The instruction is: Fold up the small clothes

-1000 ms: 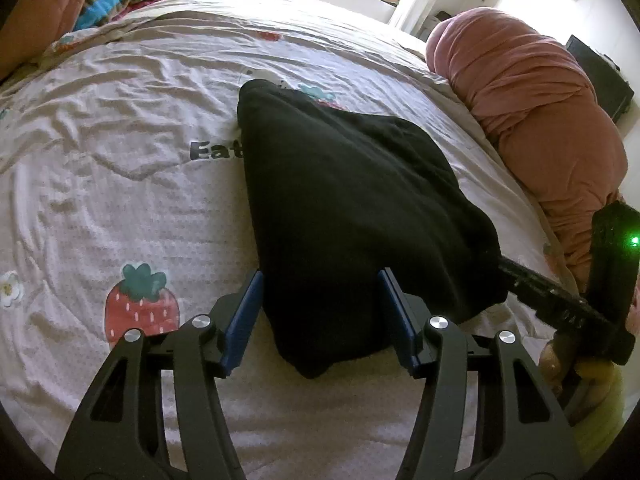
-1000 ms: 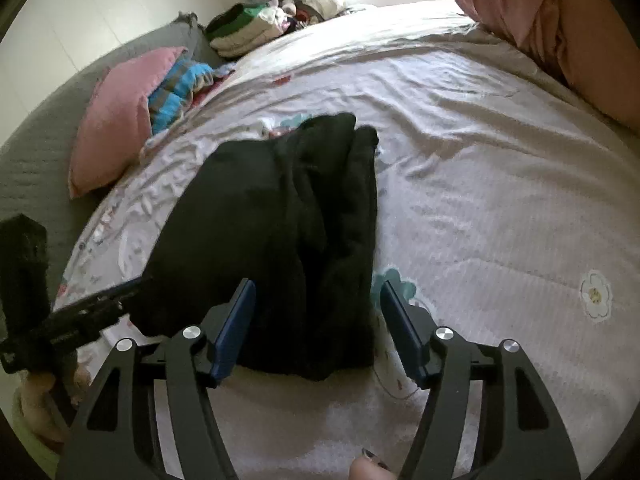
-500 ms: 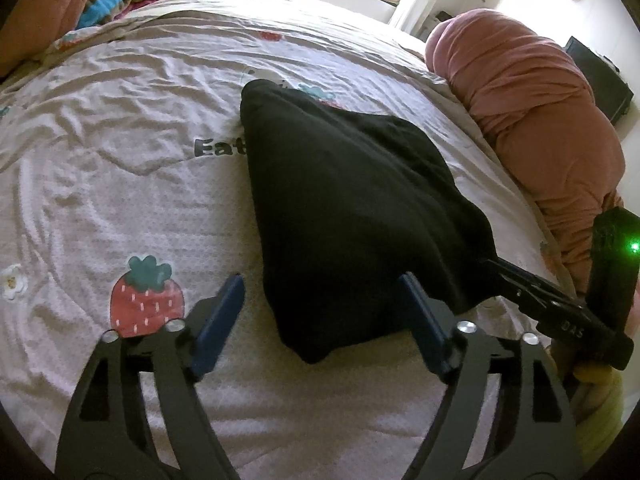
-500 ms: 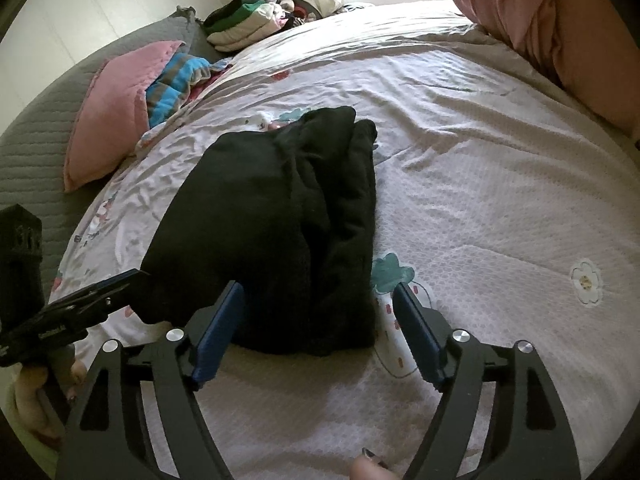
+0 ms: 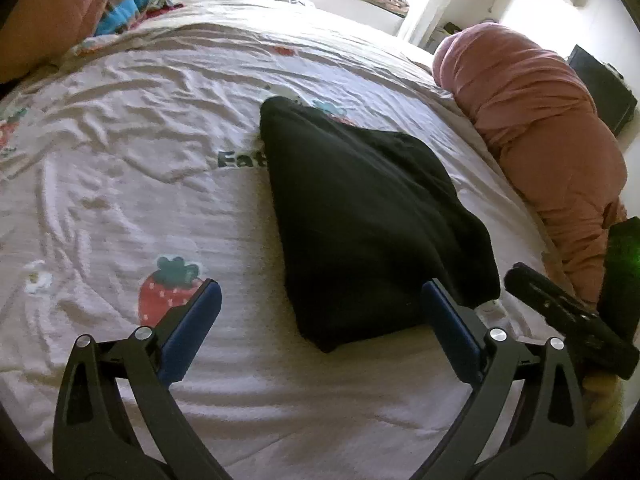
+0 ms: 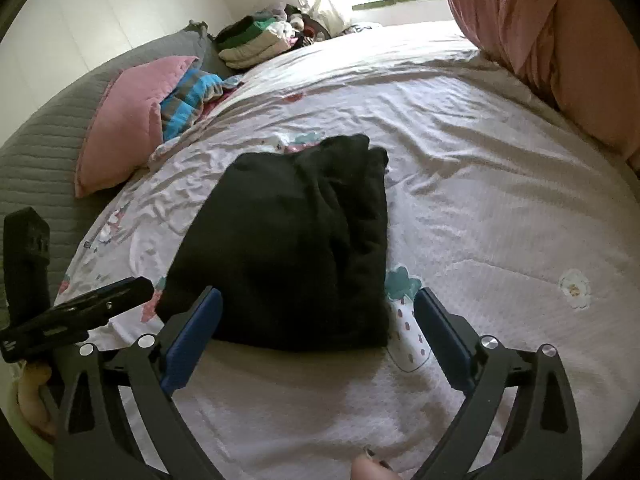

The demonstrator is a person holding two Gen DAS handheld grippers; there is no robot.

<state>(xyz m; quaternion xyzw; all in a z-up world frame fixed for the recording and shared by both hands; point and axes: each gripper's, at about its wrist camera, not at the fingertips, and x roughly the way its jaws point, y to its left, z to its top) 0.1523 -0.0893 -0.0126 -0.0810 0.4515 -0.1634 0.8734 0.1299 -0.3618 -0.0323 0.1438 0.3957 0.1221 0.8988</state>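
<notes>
On the bed sheet the black garment lies folded, so both the left gripper and the right gripper have just opened wide, holding nothing

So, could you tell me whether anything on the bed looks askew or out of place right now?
Only slightly. The black garment lies folded on the sheet, but its right side shows bunched, uneven layers, and its far corners do not line up. Both grippers, left and right, have just been opening and hold nothing.
</notes>
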